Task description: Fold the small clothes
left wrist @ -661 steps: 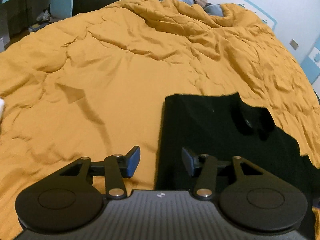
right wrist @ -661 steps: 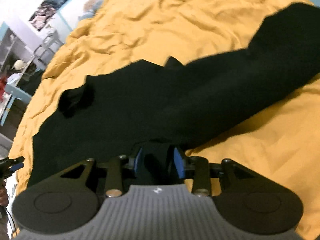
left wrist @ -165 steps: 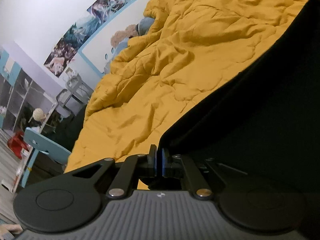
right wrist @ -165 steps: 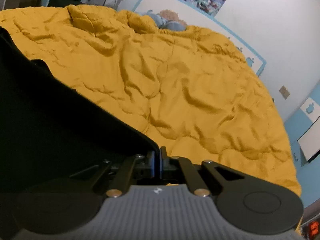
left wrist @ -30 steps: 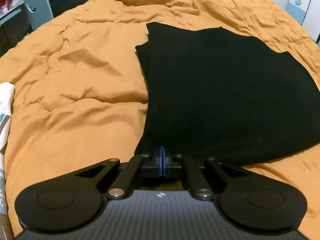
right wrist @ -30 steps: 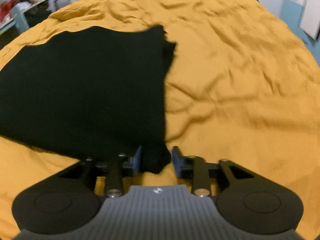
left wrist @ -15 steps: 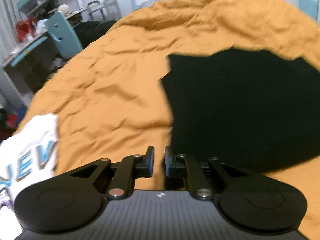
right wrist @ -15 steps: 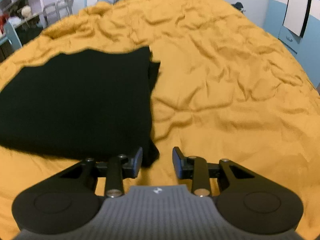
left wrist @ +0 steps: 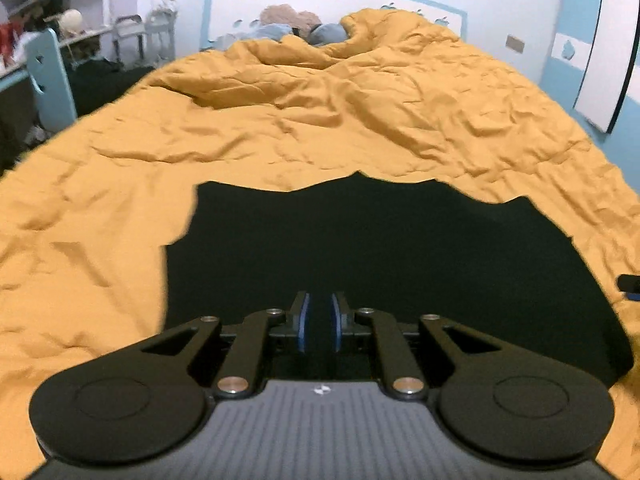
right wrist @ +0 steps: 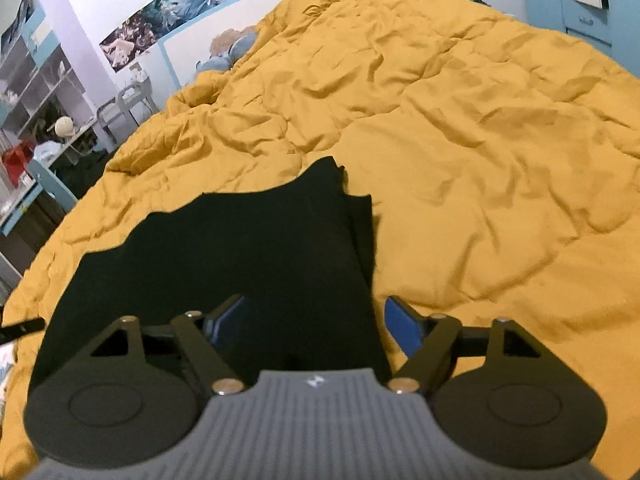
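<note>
Black garment [left wrist: 380,256] lies flat on the orange duvet [left wrist: 280,128] of the bed, folded into a rough rectangle, far edge wavy. From your right wrist view a second layer sticks out along its right side [right wrist: 362,224], so the fold isn't flush there.

Your left tool [left wrist: 319,322] hangs over the near part of the garment, jaws parted only a narrow gap, just been opening, nothing between the blue pads [left wrist: 304,324], cloth released. Your right tool [right wrist: 314,320] sits over the garment's near right edge, jaws spread wide, just been opening, pads not pressing on anything; cloth is below the fingers, not gripped. Tip of your right tool shows at the right edge of the left view [left wrist: 628,282].

Further out: plush toys [left wrist: 296,22] at the head of the bed against the headboard [left wrist: 224,4], posters [right wrist: 180,4] on the wall, blue chair [left wrist: 50,76] and shelves [right wrist: 36,76] to the left.
</note>
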Available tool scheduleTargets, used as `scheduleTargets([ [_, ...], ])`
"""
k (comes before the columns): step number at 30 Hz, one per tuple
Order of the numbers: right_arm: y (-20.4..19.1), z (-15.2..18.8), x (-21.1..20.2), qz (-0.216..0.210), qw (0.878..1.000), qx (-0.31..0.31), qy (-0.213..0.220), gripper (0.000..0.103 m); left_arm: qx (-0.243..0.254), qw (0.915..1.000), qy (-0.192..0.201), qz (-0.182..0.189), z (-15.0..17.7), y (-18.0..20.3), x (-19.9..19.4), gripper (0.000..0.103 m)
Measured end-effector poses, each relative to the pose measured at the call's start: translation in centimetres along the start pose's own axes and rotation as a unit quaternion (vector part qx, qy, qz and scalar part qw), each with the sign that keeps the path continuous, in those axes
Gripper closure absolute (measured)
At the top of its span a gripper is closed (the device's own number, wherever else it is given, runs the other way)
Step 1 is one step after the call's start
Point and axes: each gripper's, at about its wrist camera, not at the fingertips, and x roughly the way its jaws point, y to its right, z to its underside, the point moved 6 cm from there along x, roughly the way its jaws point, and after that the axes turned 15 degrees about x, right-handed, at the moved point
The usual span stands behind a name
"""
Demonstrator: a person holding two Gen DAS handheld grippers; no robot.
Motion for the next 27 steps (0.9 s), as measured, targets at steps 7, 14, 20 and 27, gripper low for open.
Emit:
scheduleTargets([
  [7,1.3,-2.3,4.1,-0.006,0.999,0.037,-0.013,0.029,-0.034,0.9975,0.016,0.06,-1.2,1.7,3.9,0.088],
  [14,3.0,-4.0,7.8,-0.021,0.997,0.072,-0.025,0.031,-0.043,0.9953,0.016,0.085,-2.5,3.9,7.5,0.088],
  [20,4.8,-4.3,10.8,-0.053,0.989,0.128,-0.046,0.046,-0.024,0.9947,0.009,0.1,-4.1,5.6,10.5,0.088],
  [27,5.5,-4.2,12.0,-0.097,0.98,0.164,-0.063,0.077,-0.02,0.9944,0.003,0.104,-6.9,7.1,14.6,0.088],
])
